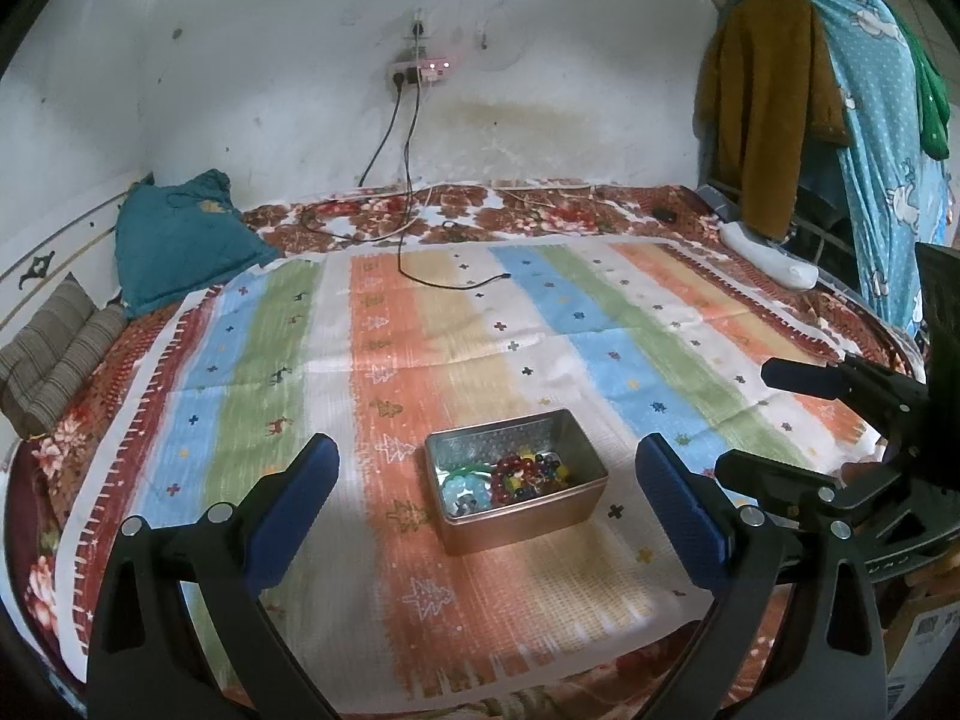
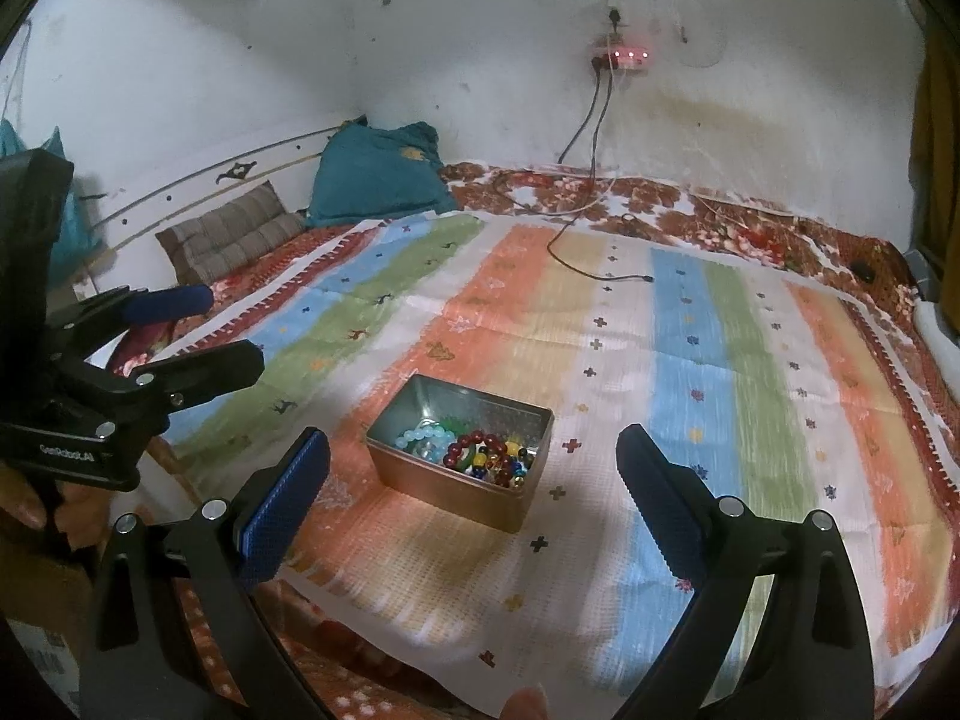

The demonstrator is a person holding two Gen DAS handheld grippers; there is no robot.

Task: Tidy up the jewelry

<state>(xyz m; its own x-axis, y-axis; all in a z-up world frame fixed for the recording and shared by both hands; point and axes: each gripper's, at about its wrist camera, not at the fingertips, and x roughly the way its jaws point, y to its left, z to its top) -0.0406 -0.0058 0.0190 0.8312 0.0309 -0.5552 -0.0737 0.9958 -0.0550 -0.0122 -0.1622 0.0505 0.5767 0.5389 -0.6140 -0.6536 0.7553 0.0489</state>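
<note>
Sitting on the striped cloth [image 1: 420, 324], the metal tin [image 1: 516, 483] is filled with beaded bracelets [image 1: 522, 474]. Both claws, left claw [image 1: 486, 510] and right claw [image 2: 474, 498], are held wide open, nothing gripped.

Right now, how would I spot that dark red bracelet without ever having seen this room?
Find the striped cloth on the bed; a metal tin sits on it. Inside, the red bracelet is a ring of big dark beads, beside the pale blue bracelet.

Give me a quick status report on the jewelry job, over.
Left gripper and right gripper open, empty, short of tin. Metal tin on striped cloth, lidless, beaded bracelets inside. Nothing blocking; charger cable lies well beyond.
</note>
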